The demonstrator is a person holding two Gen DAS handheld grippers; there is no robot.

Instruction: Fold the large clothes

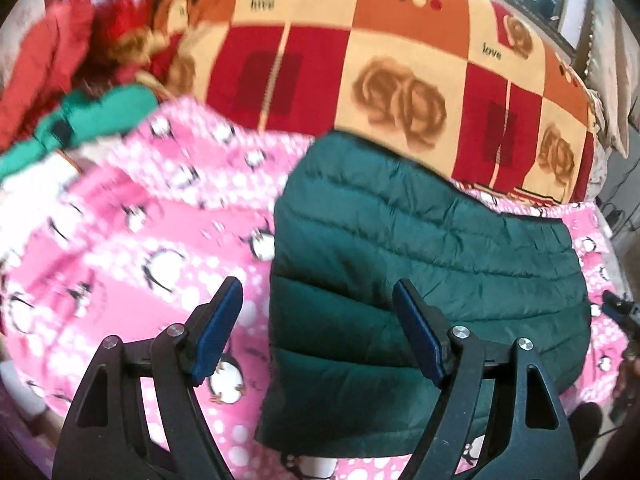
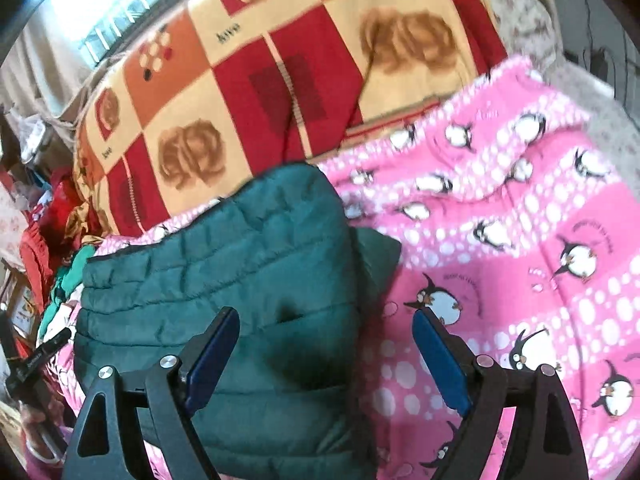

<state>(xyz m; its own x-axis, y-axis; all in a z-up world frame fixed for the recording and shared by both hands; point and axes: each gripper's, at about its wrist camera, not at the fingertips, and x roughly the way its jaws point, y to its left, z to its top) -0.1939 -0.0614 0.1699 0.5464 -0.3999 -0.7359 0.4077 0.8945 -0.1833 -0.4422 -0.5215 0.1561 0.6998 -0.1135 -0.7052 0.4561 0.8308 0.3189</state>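
A dark green quilted jacket [image 1: 432,248] lies folded into a thick rectangle on a pink penguin-print blanket [image 1: 160,232]. My left gripper [image 1: 316,286] hovers open above the jacket's left edge, one blue pad over the blanket and the other over the jacket, with nothing held between them. In the right wrist view the jacket [image 2: 248,264] fills the lower left. My right gripper [image 2: 325,315] hangs open above its right edge and grips nothing. A corner of green fabric [image 2: 380,248] sticks out from under the fold onto the pink blanket [image 2: 512,240].
A red, orange and cream checked blanket with rose prints [image 1: 400,60] covers the bed behind. A heap of red and green clothes [image 1: 80,80] lies at the far left. A bright window [image 2: 120,12] runs along the far side of the bed.
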